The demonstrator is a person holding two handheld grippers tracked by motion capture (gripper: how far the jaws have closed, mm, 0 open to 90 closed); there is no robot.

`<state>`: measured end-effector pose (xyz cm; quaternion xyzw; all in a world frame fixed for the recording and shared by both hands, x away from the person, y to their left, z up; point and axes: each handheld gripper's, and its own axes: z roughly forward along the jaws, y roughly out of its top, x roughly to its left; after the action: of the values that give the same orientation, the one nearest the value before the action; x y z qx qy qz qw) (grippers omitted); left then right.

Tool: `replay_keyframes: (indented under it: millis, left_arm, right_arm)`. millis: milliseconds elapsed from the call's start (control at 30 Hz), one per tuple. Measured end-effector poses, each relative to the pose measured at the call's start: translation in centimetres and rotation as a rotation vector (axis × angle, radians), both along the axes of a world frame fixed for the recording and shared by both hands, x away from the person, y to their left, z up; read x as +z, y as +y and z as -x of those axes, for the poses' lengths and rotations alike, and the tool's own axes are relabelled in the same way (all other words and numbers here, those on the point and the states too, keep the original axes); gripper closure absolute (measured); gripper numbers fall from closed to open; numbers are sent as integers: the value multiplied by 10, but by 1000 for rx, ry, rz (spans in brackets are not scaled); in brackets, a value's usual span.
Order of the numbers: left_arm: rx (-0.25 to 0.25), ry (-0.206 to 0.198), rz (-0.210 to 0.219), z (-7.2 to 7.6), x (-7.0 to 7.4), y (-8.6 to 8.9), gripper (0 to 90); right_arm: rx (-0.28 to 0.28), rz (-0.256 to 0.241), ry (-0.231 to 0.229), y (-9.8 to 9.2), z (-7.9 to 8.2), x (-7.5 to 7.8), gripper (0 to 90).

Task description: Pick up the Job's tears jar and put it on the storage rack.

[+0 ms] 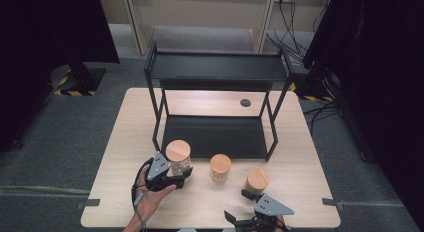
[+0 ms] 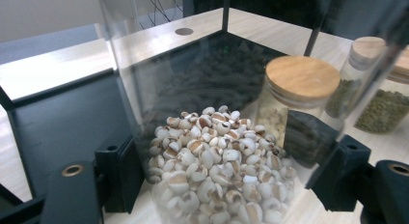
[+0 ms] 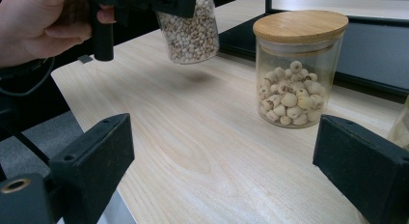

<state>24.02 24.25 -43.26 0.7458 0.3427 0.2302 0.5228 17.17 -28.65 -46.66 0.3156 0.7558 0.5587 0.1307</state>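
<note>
A glass jar of pale grains (image 1: 178,157) with a wooden lid is clamped between the jaws of my left gripper (image 1: 181,177). The right gripper view shows this jar (image 3: 190,31) hanging above the tabletop with its shadow beneath it. In the left gripper view the grains (image 2: 217,171) sit between both black jaws of the left gripper (image 2: 231,180). My right gripper (image 1: 237,204) stands open near the table's front edge, its jaws wide apart and holding nothing. A jar of larger white seeds (image 3: 299,69) stands ahead of the right gripper (image 3: 222,156).
A black two-tier shelf (image 1: 215,134) stands on the wooden table (image 1: 125,192) behind the jars. The white-seed jar (image 1: 220,167) is mid-table and a third jar (image 1: 258,180), with green contents (image 2: 386,108), stands to its right. Dark curtains flank the table.
</note>
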Motion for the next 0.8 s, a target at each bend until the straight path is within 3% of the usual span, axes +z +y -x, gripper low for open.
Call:
replay_keyframes:
  millis: [800]
  left_arm:
    - [41, -13, -15, -35, 16, -15, 253]
  right_arm:
    - [-3, -3, 2, -2, 0, -1, 73]
